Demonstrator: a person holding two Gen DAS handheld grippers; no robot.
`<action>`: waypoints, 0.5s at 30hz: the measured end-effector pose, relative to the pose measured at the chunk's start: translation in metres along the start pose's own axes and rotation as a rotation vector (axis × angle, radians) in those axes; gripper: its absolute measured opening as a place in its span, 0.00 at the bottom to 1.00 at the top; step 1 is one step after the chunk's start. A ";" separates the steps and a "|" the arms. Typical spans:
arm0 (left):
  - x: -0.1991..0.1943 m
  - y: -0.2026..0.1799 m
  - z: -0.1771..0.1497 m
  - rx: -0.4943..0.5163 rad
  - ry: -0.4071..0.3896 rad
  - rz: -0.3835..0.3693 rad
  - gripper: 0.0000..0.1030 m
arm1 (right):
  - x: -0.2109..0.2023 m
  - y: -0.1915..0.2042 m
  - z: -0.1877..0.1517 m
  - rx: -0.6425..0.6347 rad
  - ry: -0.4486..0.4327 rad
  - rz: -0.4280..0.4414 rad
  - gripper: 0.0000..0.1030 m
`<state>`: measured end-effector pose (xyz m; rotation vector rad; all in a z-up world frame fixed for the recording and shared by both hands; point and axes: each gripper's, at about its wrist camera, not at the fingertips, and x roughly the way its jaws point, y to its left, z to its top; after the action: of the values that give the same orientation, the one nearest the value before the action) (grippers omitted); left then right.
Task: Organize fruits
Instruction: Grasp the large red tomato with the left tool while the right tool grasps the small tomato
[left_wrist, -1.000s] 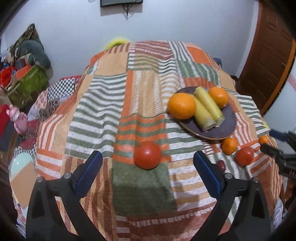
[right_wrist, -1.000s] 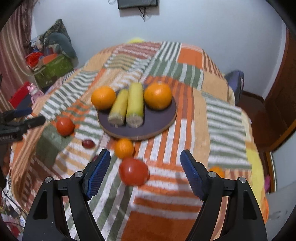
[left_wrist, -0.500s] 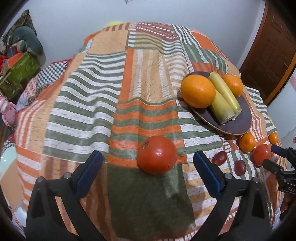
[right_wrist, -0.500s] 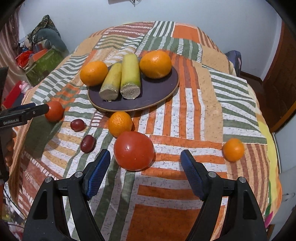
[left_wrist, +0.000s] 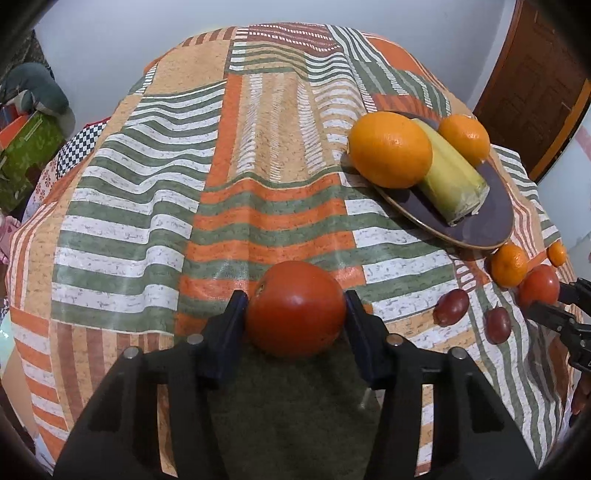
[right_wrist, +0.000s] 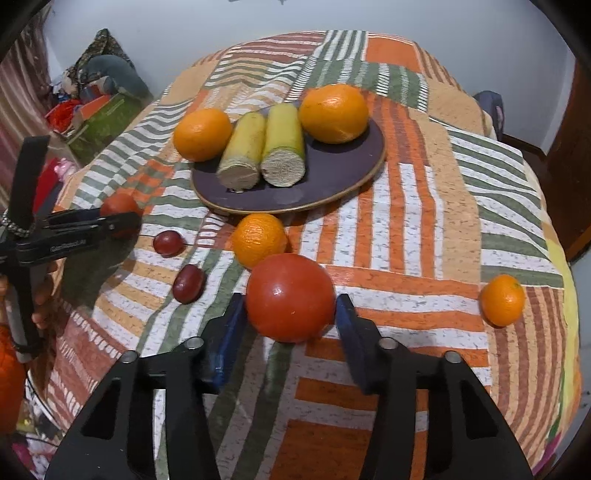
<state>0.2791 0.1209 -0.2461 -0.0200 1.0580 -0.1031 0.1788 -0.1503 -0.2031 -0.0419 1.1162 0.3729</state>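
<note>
Your left gripper (left_wrist: 295, 312) pinches a tomato (left_wrist: 295, 308) at lower centre of its view. Your right gripper (right_wrist: 290, 312) clamps another tomato (right_wrist: 290, 297) likewise at lower centre. Beyond, upper centre of the right view, the plate (right_wrist: 332, 177) holds oranges.

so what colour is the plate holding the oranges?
Dark purple plate with a thin tan rim; clearest in the right wrist view.

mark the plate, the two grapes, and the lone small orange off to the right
plate (right_wrist: 332, 184): right wrist view, bare dark surface.
grapes (right_wrist: 168, 242) (right_wrist: 188, 283): right wrist view, middle of each.
small orange (right_wrist: 502, 300): right wrist view, middle of peel.
</note>
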 end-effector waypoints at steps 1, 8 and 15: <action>0.000 0.000 0.000 -0.002 0.001 0.001 0.50 | 0.000 0.000 0.000 -0.001 -0.003 -0.001 0.43; -0.014 -0.005 -0.003 -0.001 0.001 0.009 0.50 | -0.008 -0.006 0.004 0.019 -0.031 0.009 0.43; -0.035 -0.021 0.004 0.013 -0.041 0.010 0.50 | -0.022 -0.015 0.014 0.013 -0.078 0.004 0.42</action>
<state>0.2643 0.1033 -0.2118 -0.0051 1.0159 -0.1003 0.1874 -0.1673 -0.1796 -0.0138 1.0413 0.3680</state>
